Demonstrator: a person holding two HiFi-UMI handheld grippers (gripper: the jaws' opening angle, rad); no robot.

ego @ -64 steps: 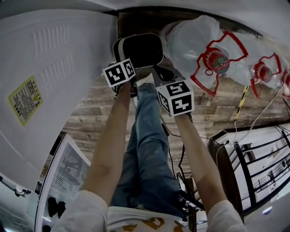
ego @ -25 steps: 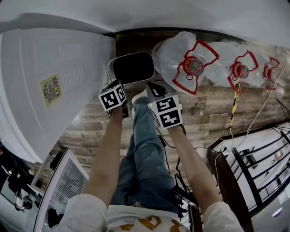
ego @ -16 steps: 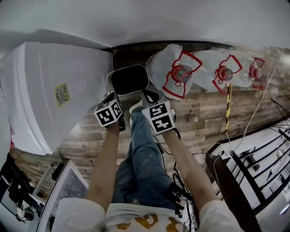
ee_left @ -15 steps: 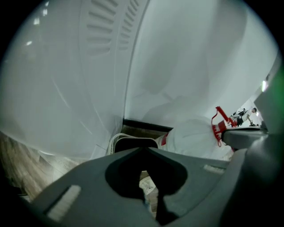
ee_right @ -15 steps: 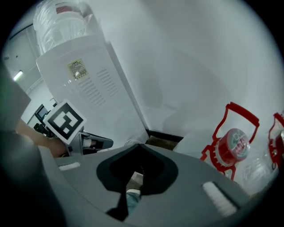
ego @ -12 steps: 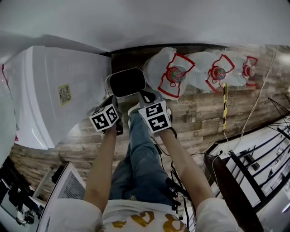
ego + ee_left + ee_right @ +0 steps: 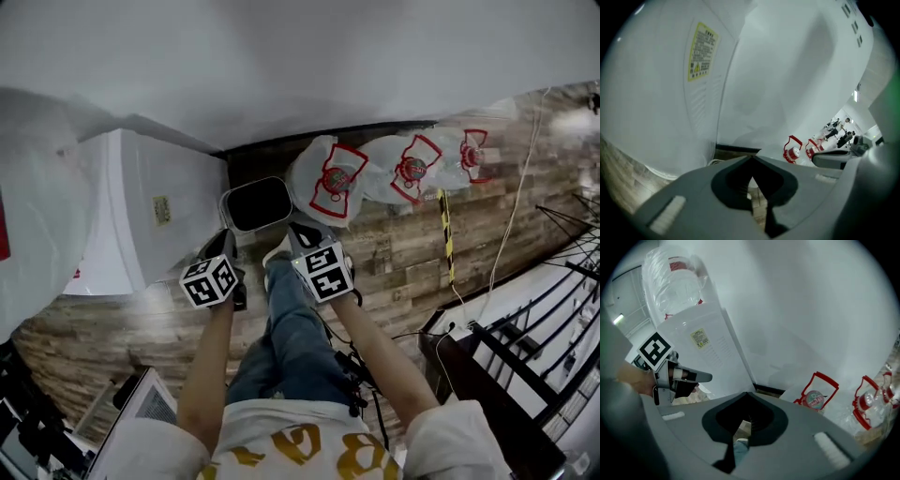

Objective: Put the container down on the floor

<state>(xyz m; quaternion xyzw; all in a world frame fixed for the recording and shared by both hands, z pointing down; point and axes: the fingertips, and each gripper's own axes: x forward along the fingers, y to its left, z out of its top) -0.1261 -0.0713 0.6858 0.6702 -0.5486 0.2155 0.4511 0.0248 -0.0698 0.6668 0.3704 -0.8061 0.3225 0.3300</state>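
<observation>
As the container (image 7: pixel 256 204) stands on the floor (image 7: pixel 403 253) by the far wall, between a white appliance (image 7: pixel 164 220) at left and bagged water bottles (image 7: pixel 330 178) at right, the left tongs (image 7: pixel 228 246) and right tongs (image 7: pixel 302 232) are held clear, each pressed together on nothing, the set-down judged complete.

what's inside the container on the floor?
Only a dark interior shows inside the container from above; no contents stand out. Its bottom is too dark to tell.
</observation>
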